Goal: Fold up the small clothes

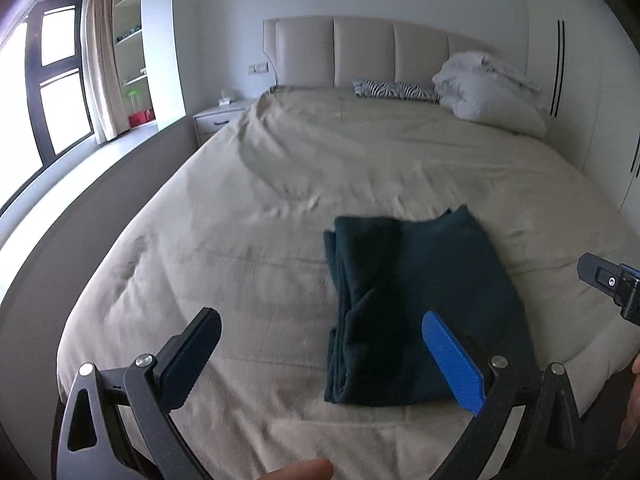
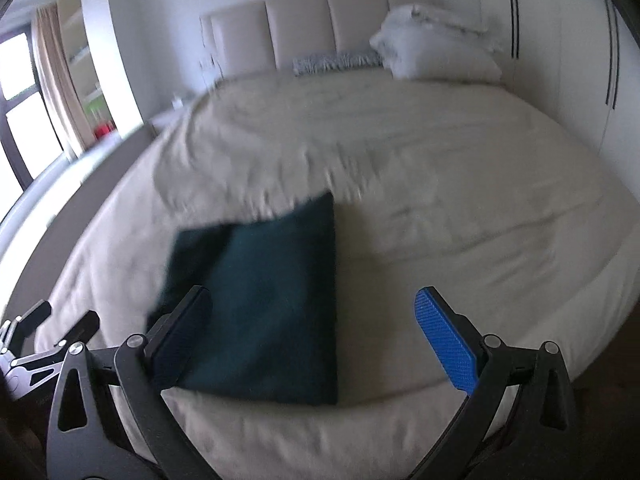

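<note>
Dark green garment: folded, lower centre on bed. Left tool, right tool: wide, empty. Fold likely complete; next, another item.

Right wrist view: motion-blurred throughout, bedding creases smeared.
Dark green garment: near-left corner hidden behind a gripper finger.
Right gripper: cut off by the left view's edge.
Shelf items: too small to identify.
</note>
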Available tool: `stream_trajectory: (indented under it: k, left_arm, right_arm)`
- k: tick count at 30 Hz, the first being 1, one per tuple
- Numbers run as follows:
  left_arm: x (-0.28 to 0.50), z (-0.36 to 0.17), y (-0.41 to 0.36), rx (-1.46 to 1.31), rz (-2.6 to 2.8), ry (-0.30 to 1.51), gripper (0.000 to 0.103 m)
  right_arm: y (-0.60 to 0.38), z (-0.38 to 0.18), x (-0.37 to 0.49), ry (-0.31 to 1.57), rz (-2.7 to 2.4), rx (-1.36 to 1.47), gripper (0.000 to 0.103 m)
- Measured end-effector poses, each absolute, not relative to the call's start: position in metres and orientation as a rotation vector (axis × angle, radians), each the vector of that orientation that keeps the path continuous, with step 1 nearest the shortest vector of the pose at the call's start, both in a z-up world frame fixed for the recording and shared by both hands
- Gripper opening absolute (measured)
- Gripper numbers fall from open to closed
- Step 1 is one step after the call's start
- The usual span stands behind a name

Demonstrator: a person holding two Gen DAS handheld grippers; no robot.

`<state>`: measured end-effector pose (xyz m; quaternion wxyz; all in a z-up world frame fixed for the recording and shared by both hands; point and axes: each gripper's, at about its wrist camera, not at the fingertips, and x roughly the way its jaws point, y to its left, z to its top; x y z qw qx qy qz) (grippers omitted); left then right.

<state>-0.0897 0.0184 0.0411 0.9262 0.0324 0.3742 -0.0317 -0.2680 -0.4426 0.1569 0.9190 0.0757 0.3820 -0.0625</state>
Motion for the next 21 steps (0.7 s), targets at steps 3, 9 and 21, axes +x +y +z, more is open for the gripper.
stream_trajectory:
  k: [3,9,21]
  left_arm:
    - [-0.087,0.032,0.019,0.069,-0.055,0.794,0.103]
    - [-0.083,0.026,0.023,0.063,-0.045,0.819,0.103]
    - [-0.083,0.024,0.023,0.061,-0.043,0.822,0.103]
  right_arm:
    - [-0.437,0.139,-0.266,0.800,-0.141,0.125,0.103]
    - [-0.428,0.129,-0.259,0.805,-0.142,0.074,0.103]
    - [-0.425,0.126,-0.257,0.818,-0.137,0.066,0.103]
